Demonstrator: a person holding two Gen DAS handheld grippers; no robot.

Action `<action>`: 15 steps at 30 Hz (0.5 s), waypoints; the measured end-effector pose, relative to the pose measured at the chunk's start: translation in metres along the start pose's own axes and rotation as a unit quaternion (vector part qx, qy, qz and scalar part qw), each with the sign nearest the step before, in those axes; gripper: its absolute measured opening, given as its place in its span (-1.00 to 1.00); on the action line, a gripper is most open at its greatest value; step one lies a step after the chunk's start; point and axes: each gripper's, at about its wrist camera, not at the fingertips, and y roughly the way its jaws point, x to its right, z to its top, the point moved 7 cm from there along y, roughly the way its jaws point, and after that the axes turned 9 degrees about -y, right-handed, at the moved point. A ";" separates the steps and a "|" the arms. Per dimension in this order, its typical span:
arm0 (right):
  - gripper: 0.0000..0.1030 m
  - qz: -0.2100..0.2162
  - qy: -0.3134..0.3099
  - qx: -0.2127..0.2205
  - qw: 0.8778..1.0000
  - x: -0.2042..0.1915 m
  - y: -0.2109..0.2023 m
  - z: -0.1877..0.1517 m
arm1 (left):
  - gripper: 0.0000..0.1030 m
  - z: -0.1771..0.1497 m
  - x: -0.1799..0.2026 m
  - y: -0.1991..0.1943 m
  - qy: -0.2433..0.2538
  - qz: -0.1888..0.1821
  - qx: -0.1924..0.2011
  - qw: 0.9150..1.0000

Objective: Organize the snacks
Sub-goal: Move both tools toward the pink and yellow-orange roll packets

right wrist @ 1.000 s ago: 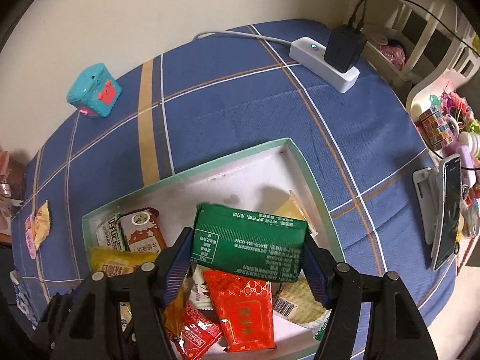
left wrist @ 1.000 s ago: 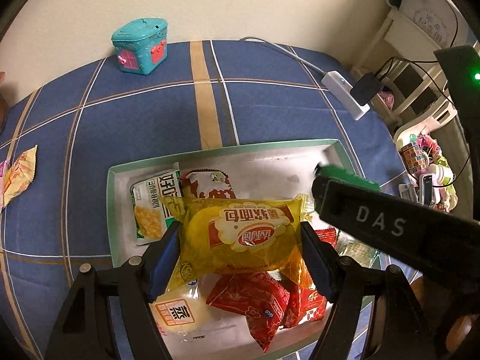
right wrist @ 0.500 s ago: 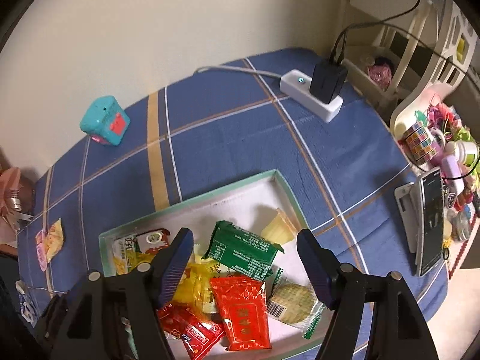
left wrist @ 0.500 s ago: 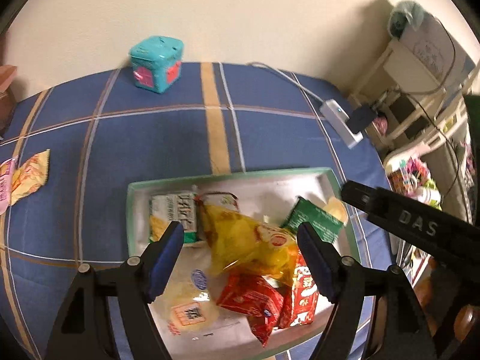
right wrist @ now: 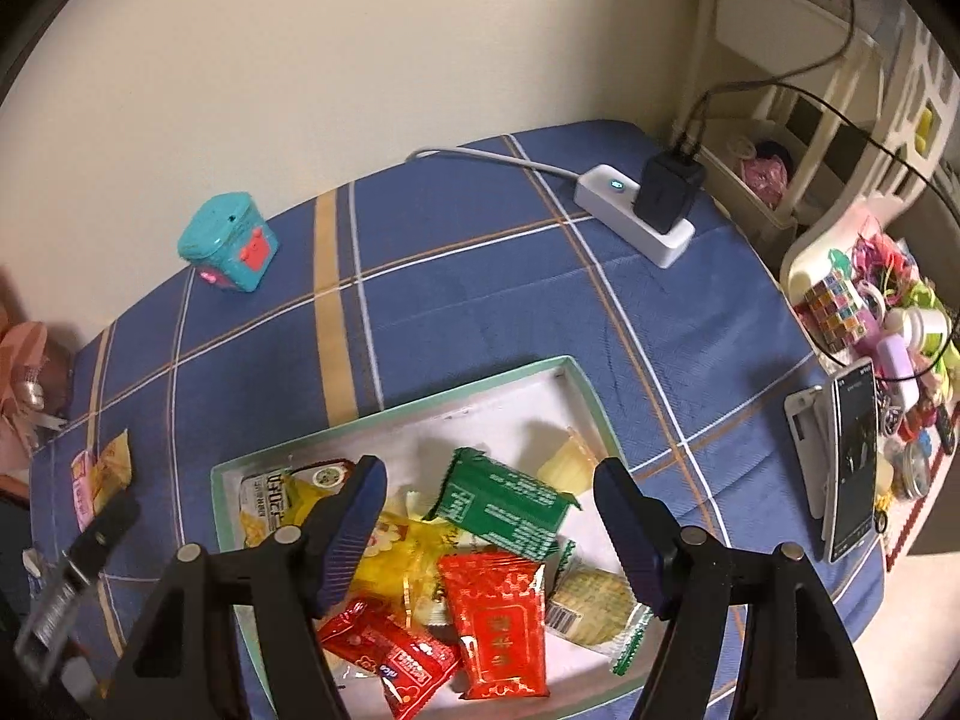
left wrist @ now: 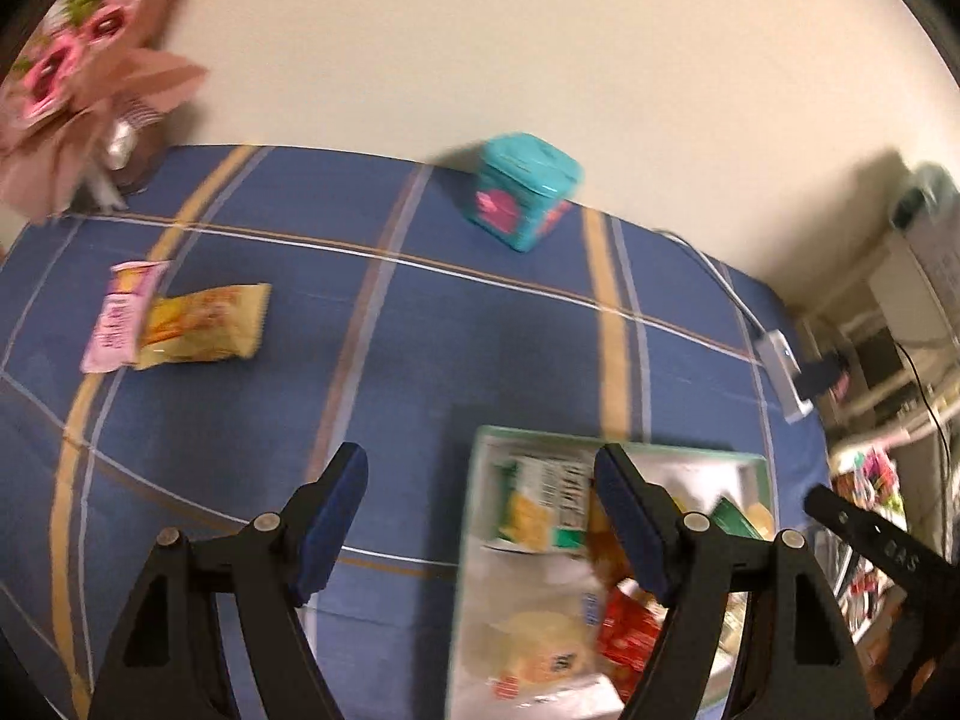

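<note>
Blue plaid tablecloth [right wrist: 480, 300]; green packet [right wrist: 504, 501]; teal tin [right wrist: 228, 240].

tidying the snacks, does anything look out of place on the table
Yes: a yellow packet and a pink packet lie loose on the blue cloth, far from the tray where the other snacks are piled.

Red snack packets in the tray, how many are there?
2. One big red packet lies near the front of the tray, below the green packet. A smaller red packet lies left of it. More may hide underneath.
</note>
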 end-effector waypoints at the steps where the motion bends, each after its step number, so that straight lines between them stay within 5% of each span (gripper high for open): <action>1: 0.45 0.001 -0.004 0.001 1.000 -0.004 0.000 0.000 | 0.69 0.003 -0.007 -0.001 -0.004 0.007 0.004 1.000; 12: 0.48 0.009 -0.045 0.006 0.999 -0.044 -0.003 0.001 | 0.71 0.018 -0.042 -0.009 -0.024 0.036 0.028 0.999; 15: 0.82 0.009 -0.042 0.014 0.999 -0.050 -0.005 0.002 | 0.79 0.021 -0.046 -0.011 -0.022 0.042 0.037 0.998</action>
